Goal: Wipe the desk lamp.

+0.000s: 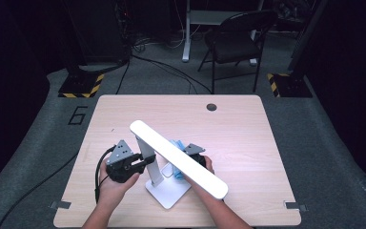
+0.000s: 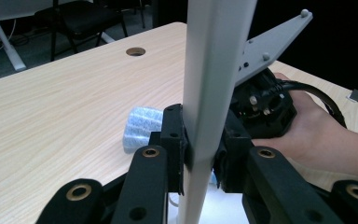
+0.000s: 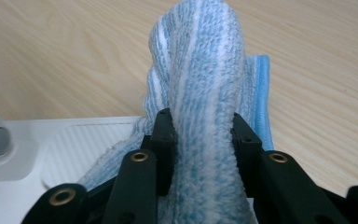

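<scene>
Partly hidden under the lamp's long white head point(image 1: 178, 159), the right tool point(image 1: 194, 157) is hard to make out from above; its own view shows the jaws clamped on one blue-and-white striped cloth point(image 3: 200, 93), whose bunched end stands up between them over the white lamp base point(image 3: 74, 140). The left tool point(image 1: 145, 162) is clamped on the lamp's upright white post point(image 2: 212, 93), which cuts off much of the right tool behind it. One lamp point(image 1: 167, 191) stands near the front edge of the bench point(image 1: 248, 124), towards the middle, with the cloth beside its base. Two tools, two hands, one cloth.
</scene>
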Tool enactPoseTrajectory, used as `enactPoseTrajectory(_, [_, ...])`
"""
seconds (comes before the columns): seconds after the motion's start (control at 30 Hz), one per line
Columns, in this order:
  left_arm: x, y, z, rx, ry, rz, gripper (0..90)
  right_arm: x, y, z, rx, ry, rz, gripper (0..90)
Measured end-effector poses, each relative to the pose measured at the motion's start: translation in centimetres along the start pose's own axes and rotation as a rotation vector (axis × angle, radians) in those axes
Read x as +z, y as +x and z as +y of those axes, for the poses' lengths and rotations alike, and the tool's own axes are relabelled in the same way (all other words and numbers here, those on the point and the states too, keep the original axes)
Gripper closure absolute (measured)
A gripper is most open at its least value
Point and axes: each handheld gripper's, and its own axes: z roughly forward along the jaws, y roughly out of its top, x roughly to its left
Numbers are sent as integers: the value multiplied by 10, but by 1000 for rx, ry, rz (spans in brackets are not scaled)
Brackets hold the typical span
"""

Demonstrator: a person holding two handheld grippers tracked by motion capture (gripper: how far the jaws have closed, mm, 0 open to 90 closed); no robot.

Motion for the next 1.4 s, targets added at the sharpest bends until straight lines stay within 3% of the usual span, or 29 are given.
enactPoseTrajectory(0.07, [0, 0, 0, 1, 1, 1, 758, 1, -3, 0, 26, -3, -7, 684])
enactPoseTrajectory(0.2, [0, 0, 0, -3, -1, -3, 757, 3, -8, 2, -1, 4, -31, 684])
enactPoseTrajectory(0.37, [0, 0, 0, -2, -5, -4, 756, 6, -8, 6, 29, 20, -62, 683])
enactPoseTrajectory(0.43, [1, 0, 0, -1, -5, -6, 756, 5, -9, 6, 10, 21, -60, 683])
enactPoseTrajectory(0.47, [1, 0, 0, -1, -6, -4, 756, 6, -6, 6, 47, 10, -69, 683])
enactPoseTrajectory(0.5, [1, 0, 0, -2, -5, -4, 756, 5, -7, 5, 23, 12, -66, 684])
enactPoseTrajectory(0.8, [1, 0, 0, -4, -4, -6, 756, 1, 4, 1, 38, -10, -29, 684])
enactPoseTrajectory(1.03, [1, 1, -1, -4, -8, -4, 756, -3, 20, -3, 45, -29, -20, 685])
enactPoseTrajectory(1.4, [1, 1, -1, -4, -10, -5, 756, -8, 46, -6, 34, -36, 76, 687])
